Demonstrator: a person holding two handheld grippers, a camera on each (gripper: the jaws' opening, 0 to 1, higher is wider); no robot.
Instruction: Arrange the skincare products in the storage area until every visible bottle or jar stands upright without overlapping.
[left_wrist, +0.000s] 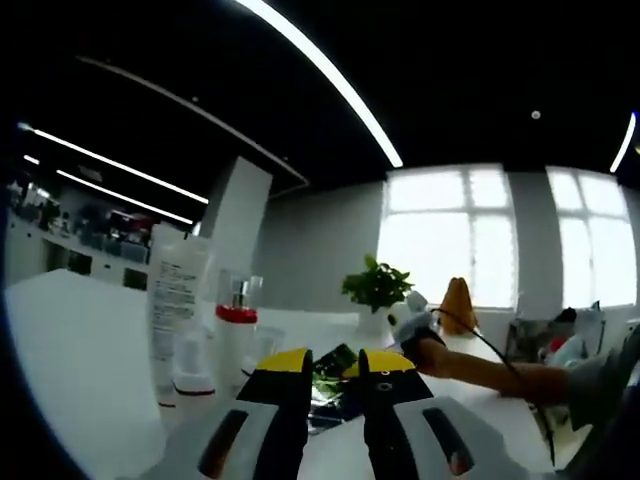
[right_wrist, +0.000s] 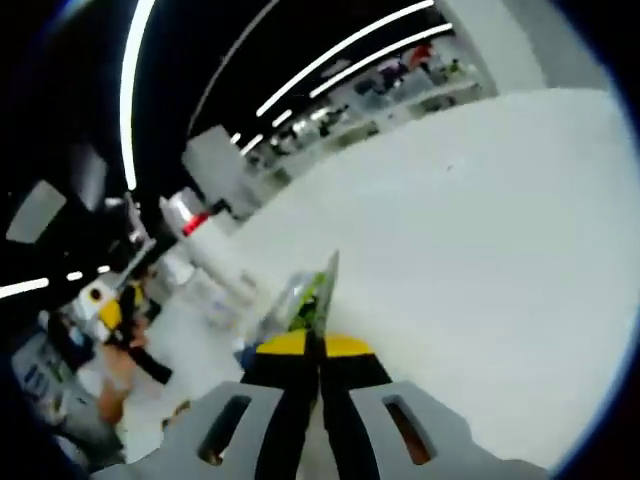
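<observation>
Sachet (right_wrist: 305, 295) seemingly pinched between right gripper (right_wrist: 318, 345) jaws; left gripper (left_wrist: 335, 362) jaws apart, tube (left_wrist: 176, 300) beyond.

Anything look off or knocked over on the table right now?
Yes. The right gripper is shut on a green-and-clear sachet, lifted and tilted off the white table, not standing. In the left gripper view, the white tube and red-collared pump bottle stand upright.
</observation>
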